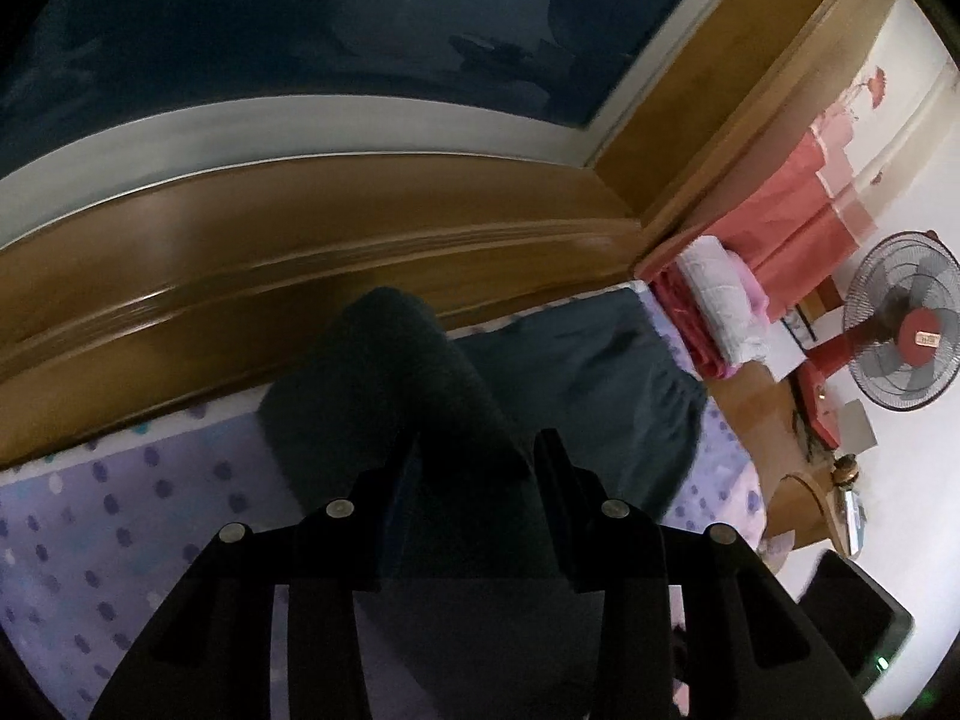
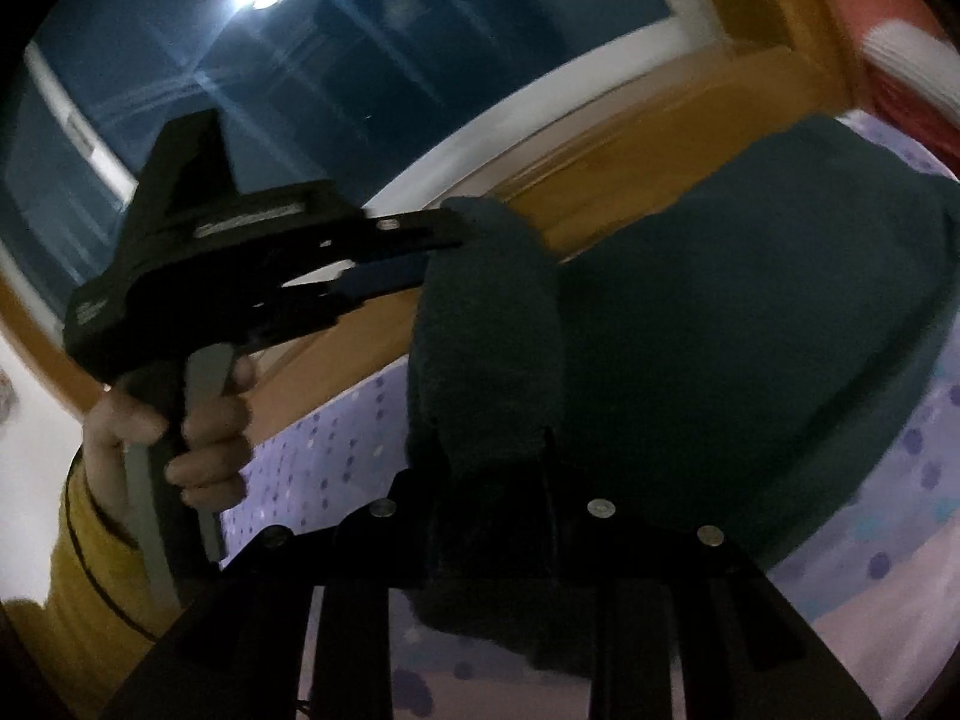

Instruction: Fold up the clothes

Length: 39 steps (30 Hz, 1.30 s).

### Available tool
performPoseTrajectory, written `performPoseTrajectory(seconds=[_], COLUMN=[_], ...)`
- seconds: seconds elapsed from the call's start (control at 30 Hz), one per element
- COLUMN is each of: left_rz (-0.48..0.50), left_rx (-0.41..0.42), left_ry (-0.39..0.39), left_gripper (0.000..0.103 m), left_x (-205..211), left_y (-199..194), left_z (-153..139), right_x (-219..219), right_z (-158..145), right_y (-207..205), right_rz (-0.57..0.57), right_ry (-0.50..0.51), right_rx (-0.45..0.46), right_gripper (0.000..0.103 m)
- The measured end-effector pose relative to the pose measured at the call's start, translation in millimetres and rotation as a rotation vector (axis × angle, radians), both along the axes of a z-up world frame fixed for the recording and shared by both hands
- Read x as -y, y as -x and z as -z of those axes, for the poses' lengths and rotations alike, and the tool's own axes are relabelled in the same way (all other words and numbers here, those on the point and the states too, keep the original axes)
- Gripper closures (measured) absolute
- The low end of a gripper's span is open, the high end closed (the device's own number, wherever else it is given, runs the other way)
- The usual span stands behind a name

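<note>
While raised off the bed: dark teal garment, one edge lifted and rolled between both grippers, the rest spread on the dotted lilac sheet.
Left gripper: pinching a thick fold of cloth; fold rising from between the fingers and arching forward.
Right gripper: clamped on the same rolled edge, cloth bulging above the fingertips.
Left hand: wrapped round the left gripper's handle, trigger squeezed.
Behind: wooden headboard, dark window.
Beside the bed: stacked folded linens, standing fan.
</note>
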<state>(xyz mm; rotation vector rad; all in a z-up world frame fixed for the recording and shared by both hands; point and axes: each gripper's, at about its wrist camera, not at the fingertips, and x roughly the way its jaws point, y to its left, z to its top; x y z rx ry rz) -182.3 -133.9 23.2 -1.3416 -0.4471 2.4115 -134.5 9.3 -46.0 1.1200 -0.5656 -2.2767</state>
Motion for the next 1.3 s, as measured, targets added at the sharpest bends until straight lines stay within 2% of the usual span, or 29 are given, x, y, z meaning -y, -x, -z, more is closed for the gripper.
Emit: performPoseTrajectory(seconds=[0.2, 0.4, 0.6, 0.73, 0.87, 0.93, 1.03, 1.07, 1.1, 1.3], left_rz=[0.019, 0.020, 0.013, 0.031, 0.041, 0.041, 0.039, 0.039, 0.040, 0.028], left_rx=[-0.007, 0.031, 0.073, 0.100, 0.103, 0.097, 0.099, 0.097, 0.095, 0.094], left_ry=[0.046, 0.090, 0.081, 0.113, 0.138, 0.149, 0.133, 0.128, 0.124, 0.102], left_gripper=[0.064, 0.064, 0.064, 0.064, 0.064, 0.064, 0.064, 0.064, 0.064, 0.064], left_x=[-16, -18, -17, -24, -31, -34, -32, -32, -33, -30], left_y=[-3, -8, -4, 10, 19, 20, 17, 17, 17, 18], left_z=[1, 21, 42, 57, 62, 62, 63, 63, 64, 65], right_x=[-24, -42, -51, -28, 19, 42, 63, 64, 64, 44], right_z=[18, 41, 30, 13, 4, 9, 30, 39, 42, 37], right_y=[8, 27, 19, 16, -1, 1, 11, 13, 14, -10], right_rz=[0.073, 0.113, 0.117, 0.012, -0.160, -0.195, -0.235, -0.254, -0.258, -0.293], right_ry=[-0.003, -0.014, -0.103, -0.165, -0.277, -0.348, -0.455, -0.469, -0.471, -0.517], right_rx=[0.070, 0.157, 0.126, 0.033, -0.065, -0.101, -0.081, -0.055, -0.040, 0.005], right_gripper=[0.078, 0.077, 0.077, 0.077, 0.077, 0.077, 0.077, 0.084, 0.100, 0.103])
